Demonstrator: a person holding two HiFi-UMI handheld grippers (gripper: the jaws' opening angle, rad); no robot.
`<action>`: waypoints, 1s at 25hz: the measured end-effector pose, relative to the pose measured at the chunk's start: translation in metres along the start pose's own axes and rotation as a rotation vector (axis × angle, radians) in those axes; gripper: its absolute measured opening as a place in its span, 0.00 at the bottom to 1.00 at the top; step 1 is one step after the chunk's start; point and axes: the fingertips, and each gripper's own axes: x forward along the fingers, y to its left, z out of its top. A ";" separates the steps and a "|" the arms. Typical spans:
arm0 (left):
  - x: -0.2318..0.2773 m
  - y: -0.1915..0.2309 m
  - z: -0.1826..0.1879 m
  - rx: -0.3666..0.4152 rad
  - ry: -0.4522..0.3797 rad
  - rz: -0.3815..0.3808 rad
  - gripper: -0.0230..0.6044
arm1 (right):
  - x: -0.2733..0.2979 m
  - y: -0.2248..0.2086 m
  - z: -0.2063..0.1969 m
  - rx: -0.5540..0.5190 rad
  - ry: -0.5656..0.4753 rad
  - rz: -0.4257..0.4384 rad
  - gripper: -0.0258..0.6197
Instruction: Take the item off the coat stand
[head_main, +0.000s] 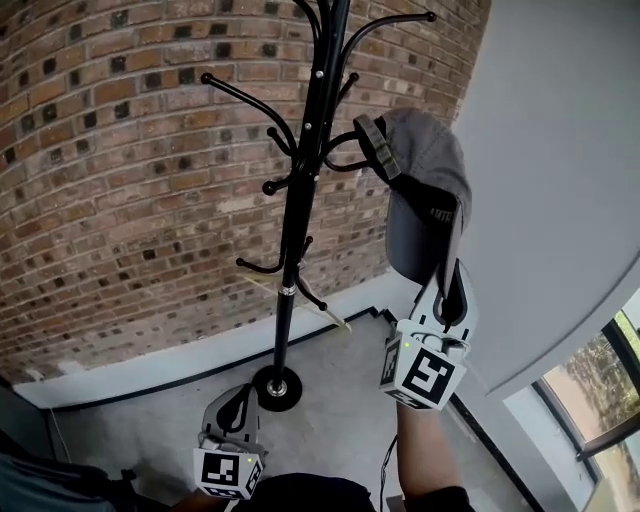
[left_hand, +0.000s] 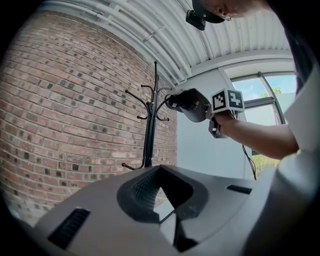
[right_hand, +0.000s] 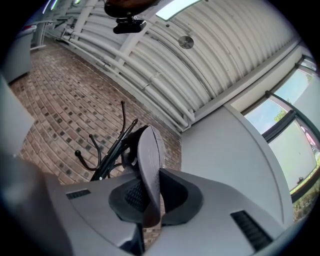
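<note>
A grey cap (head_main: 425, 190) hangs by its back strap on a right-hand hook of the black coat stand (head_main: 300, 200). My right gripper (head_main: 450, 290) reaches up from below and is shut on the cap's brim (right_hand: 150, 170), which stands edge-on between the jaws. In the left gripper view the cap (left_hand: 192, 104) and the stand (left_hand: 149, 135) show ahead, with the right gripper's marker cube beside the cap. My left gripper (head_main: 232, 405) hangs low near the stand's round base, its jaws (left_hand: 172, 212) shut with nothing in them.
A brick wall (head_main: 120, 150) runs behind the stand, and a plain grey wall (head_main: 560, 150) stands close on the right. The stand's other hooks (head_main: 240, 95) stick out left and right. A window (head_main: 600, 380) sits low right. The round base (head_main: 277, 385) rests on grey floor.
</note>
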 end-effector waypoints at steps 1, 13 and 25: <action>-0.001 0.000 0.001 -0.006 -0.004 0.006 0.08 | 0.006 -0.005 0.005 0.007 -0.005 -0.007 0.09; -0.009 -0.004 -0.008 -0.044 0.020 0.060 0.08 | 0.046 -0.084 0.058 0.127 -0.092 -0.114 0.09; 0.008 -0.061 -0.026 -0.033 0.073 -0.015 0.08 | -0.028 -0.151 -0.008 0.218 0.078 -0.054 0.09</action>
